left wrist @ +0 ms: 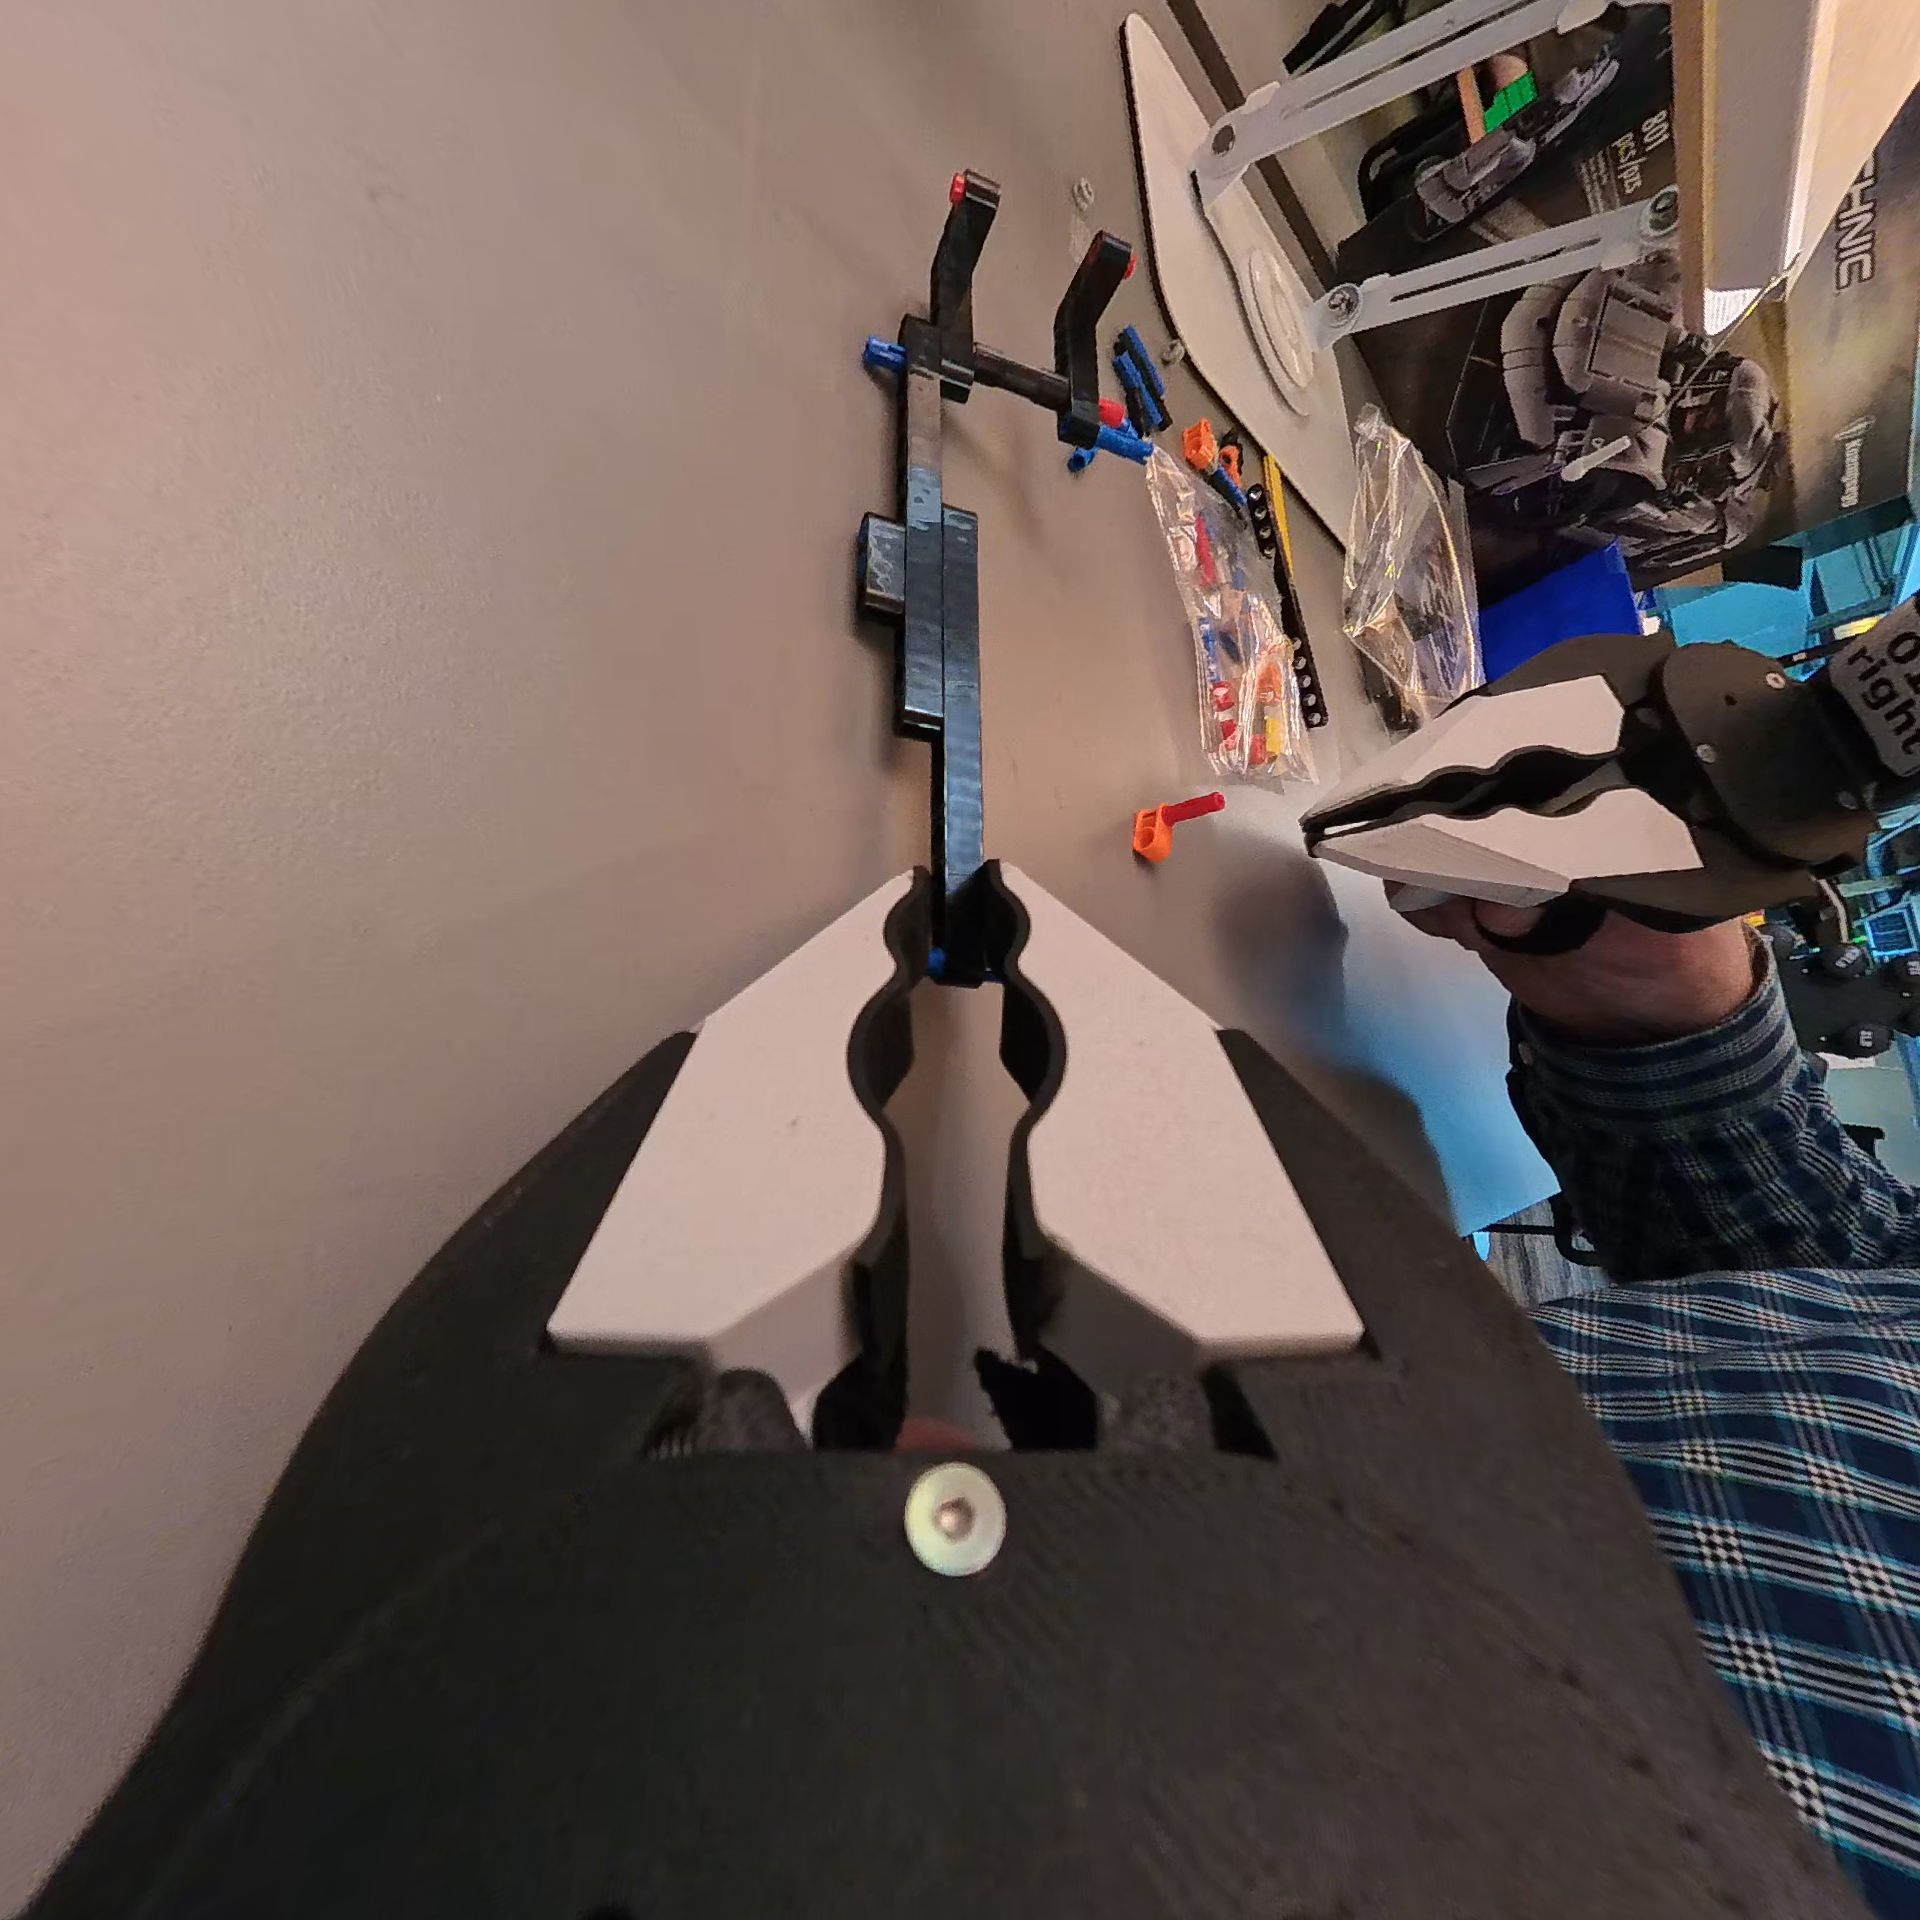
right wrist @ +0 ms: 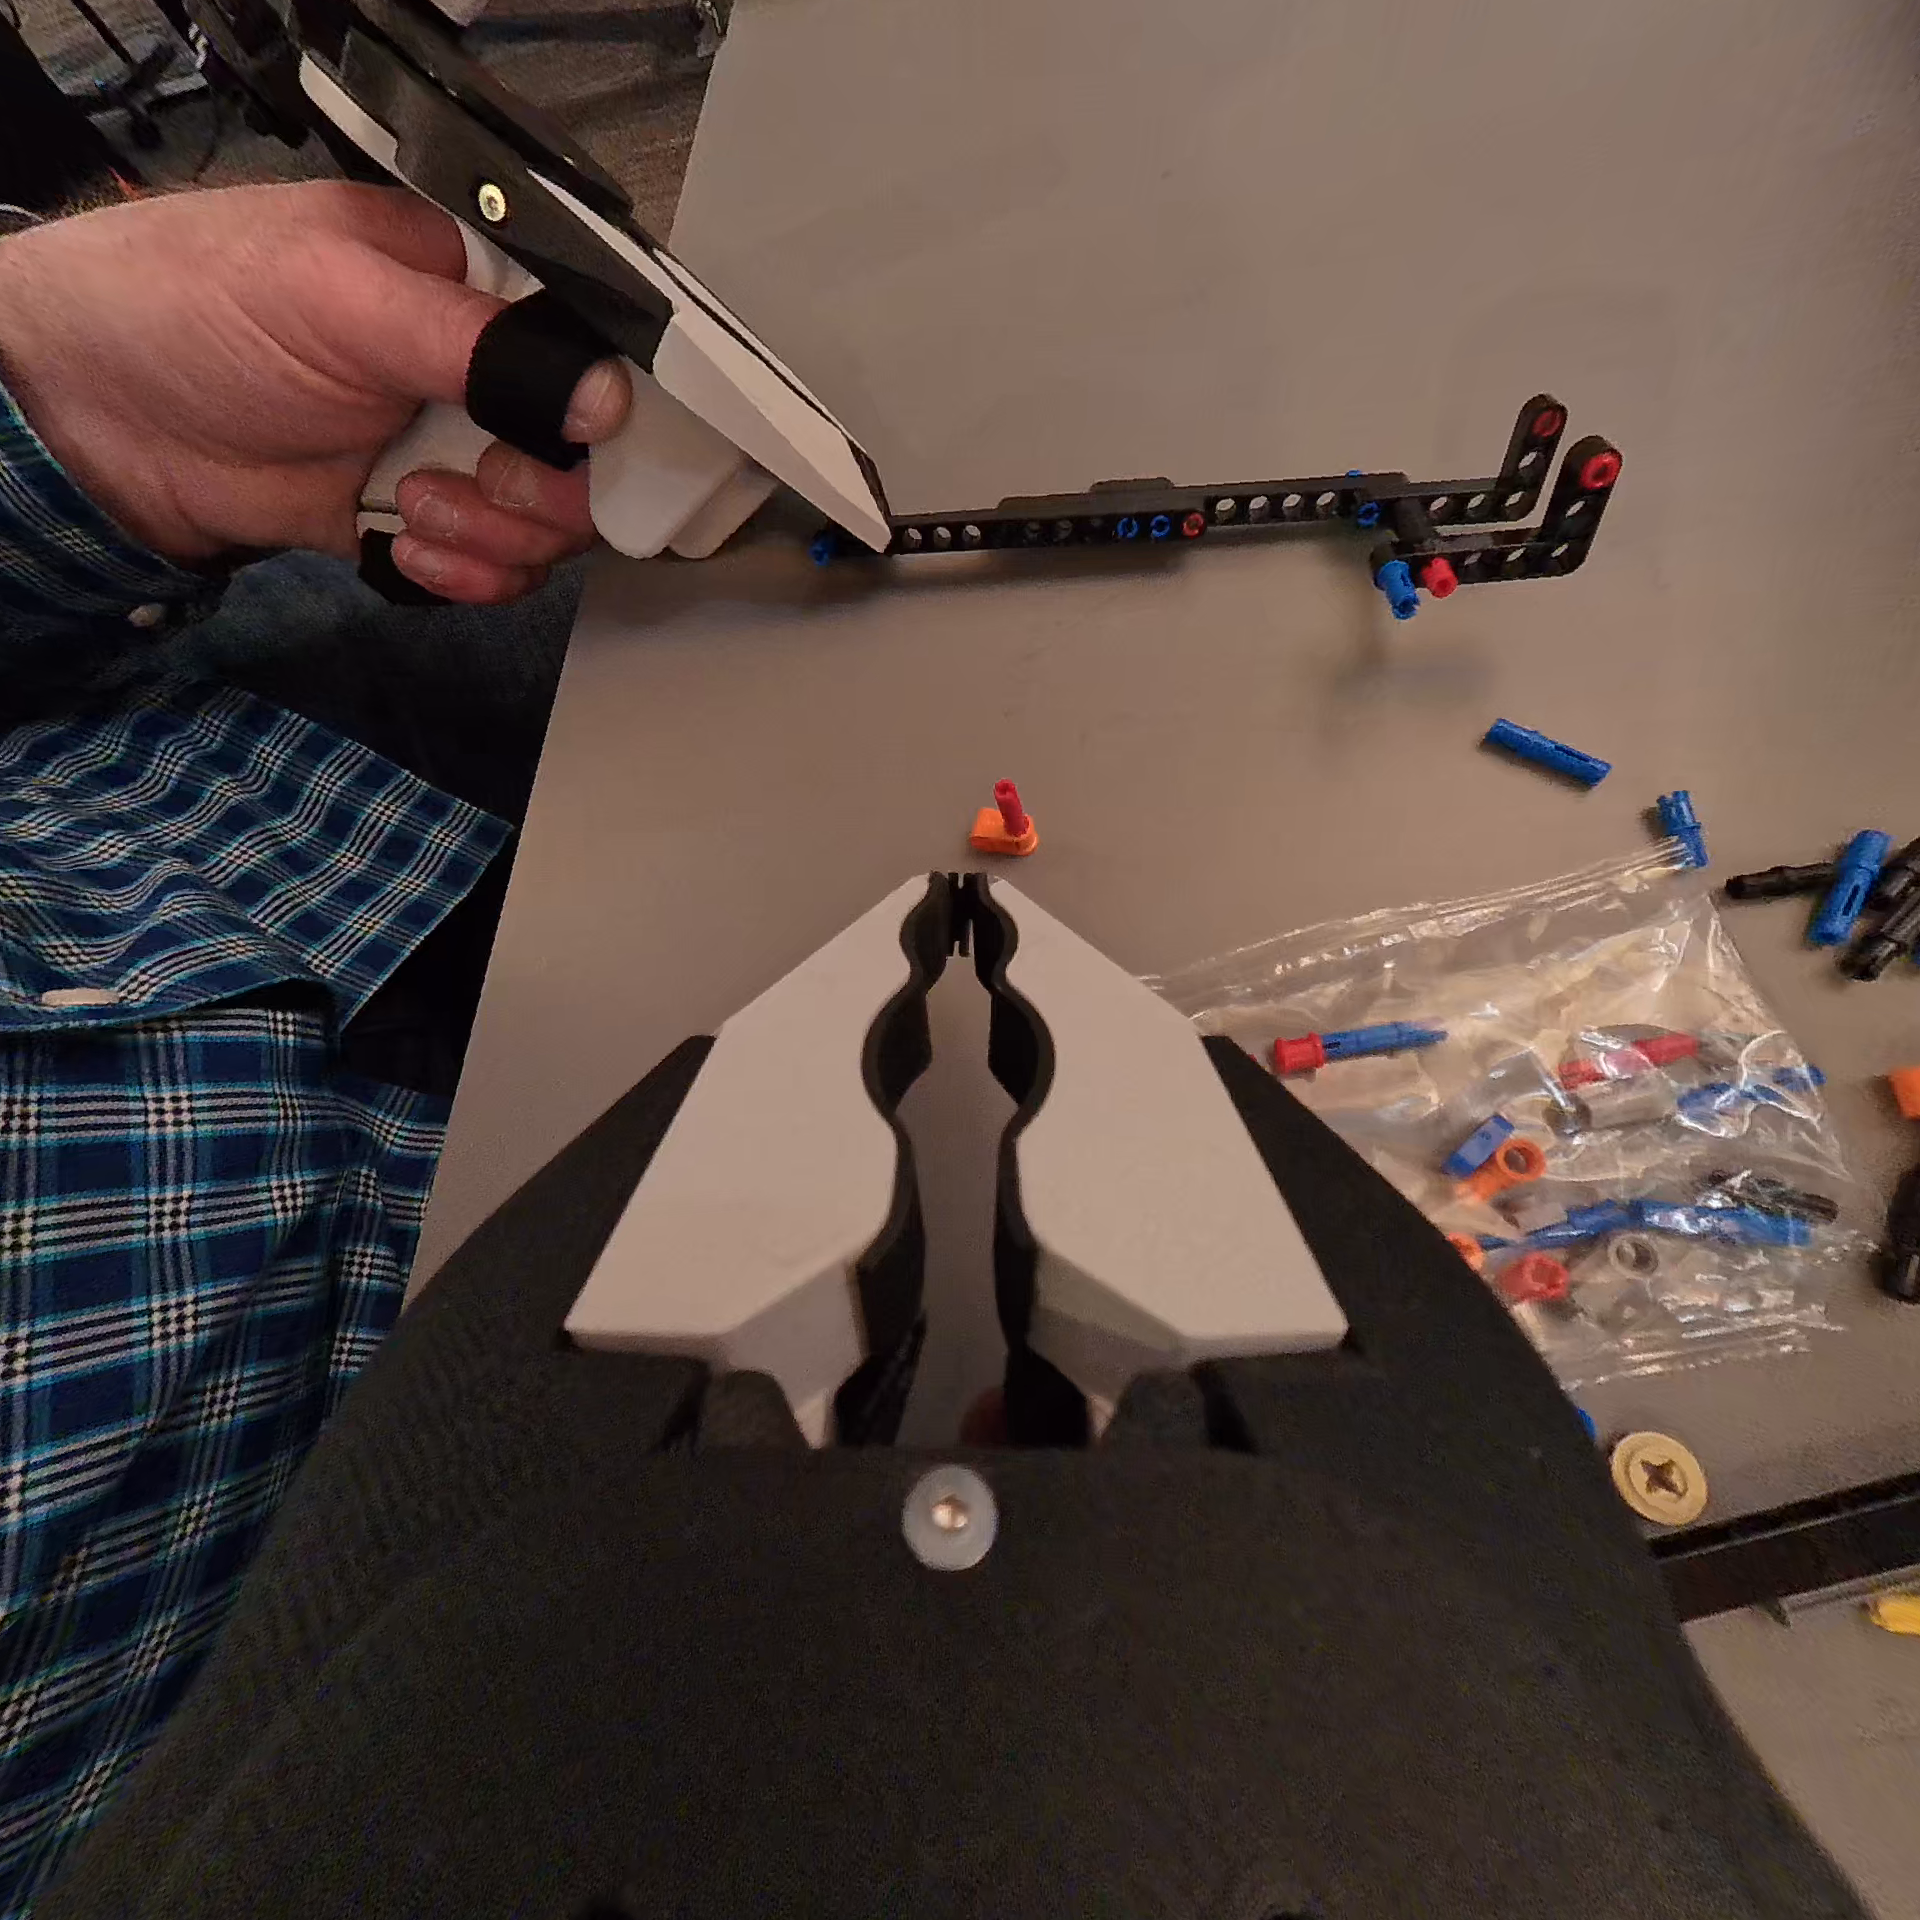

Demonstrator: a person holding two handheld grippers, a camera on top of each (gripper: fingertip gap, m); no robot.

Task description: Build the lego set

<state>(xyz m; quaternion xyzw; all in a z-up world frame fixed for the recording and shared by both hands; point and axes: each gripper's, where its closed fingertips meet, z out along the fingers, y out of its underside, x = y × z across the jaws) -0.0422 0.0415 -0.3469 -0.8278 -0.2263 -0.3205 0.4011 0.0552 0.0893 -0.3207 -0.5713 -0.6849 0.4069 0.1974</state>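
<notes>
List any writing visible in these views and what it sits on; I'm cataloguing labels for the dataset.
I don't copy writing out, so here is only where it stands.
Dark set box: white lettering and a printed number, legible.
Grey band on the right gripper: dark lettering, partly cut off by the picture's edge.
Right wrist view: no writing shows.

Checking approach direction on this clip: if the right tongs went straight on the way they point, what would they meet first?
Probably the small orange piece with a red pin, lying on the table just beyond the shut right tongs. Height is hard to judge, so they might pass over it.
</notes>
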